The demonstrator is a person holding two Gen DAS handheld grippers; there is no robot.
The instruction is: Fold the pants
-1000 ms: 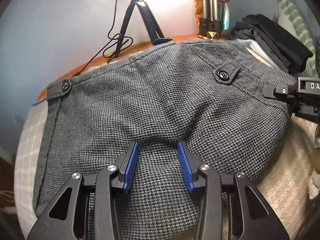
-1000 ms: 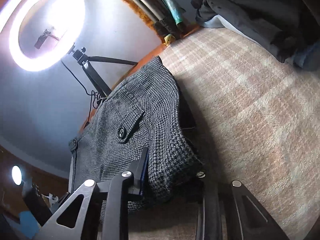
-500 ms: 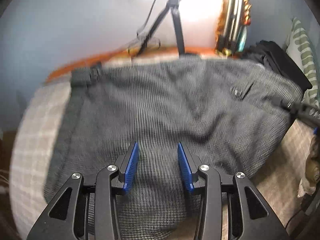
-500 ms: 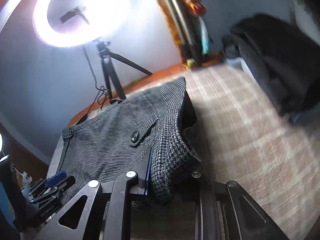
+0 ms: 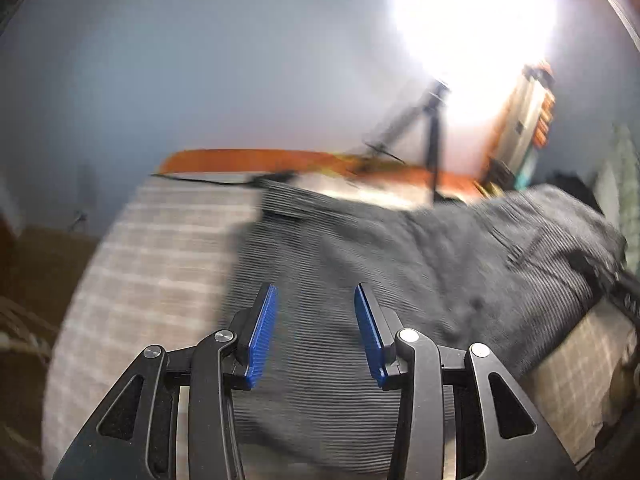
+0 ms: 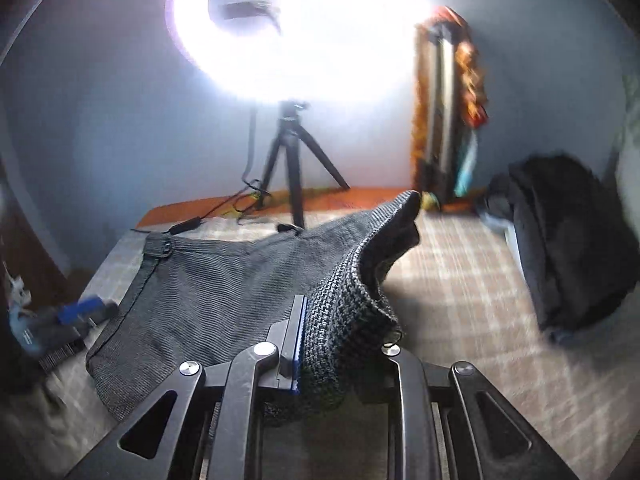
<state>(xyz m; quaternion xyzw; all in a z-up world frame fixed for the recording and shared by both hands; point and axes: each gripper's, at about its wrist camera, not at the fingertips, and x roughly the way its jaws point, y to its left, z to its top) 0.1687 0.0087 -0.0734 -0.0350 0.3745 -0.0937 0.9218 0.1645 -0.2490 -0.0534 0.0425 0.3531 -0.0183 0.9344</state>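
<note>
Grey houndstooth pants (image 5: 400,264) lie spread on a checked bed cover (image 5: 160,260). My left gripper (image 5: 315,292) holds a thick fold of them near one lower edge, the cloth bunched between its blue pads (image 5: 262,328). In the right wrist view, the pants (image 6: 220,280) hang raised from my right gripper (image 6: 344,320), which is shut on the opposite edge. Cloth drapes over its right finger and hides it. The left gripper (image 6: 76,312) shows at the far left of that view, and the right gripper (image 5: 624,292) at the far right of the left wrist view. Both views are blurred.
A ring light on a black tripod (image 6: 292,160) stands behind the bed, its cable (image 6: 188,226) trailing onto the cover. A dark pile of clothes (image 6: 568,240) sits on the right. A wooden edge (image 6: 360,196) runs along the back, by the wall.
Both grippers have risen and rolled, carrying the pants' edges up with them. The waistband with its buttons now sits farther off, and more checked cover shows beside the pants.
</note>
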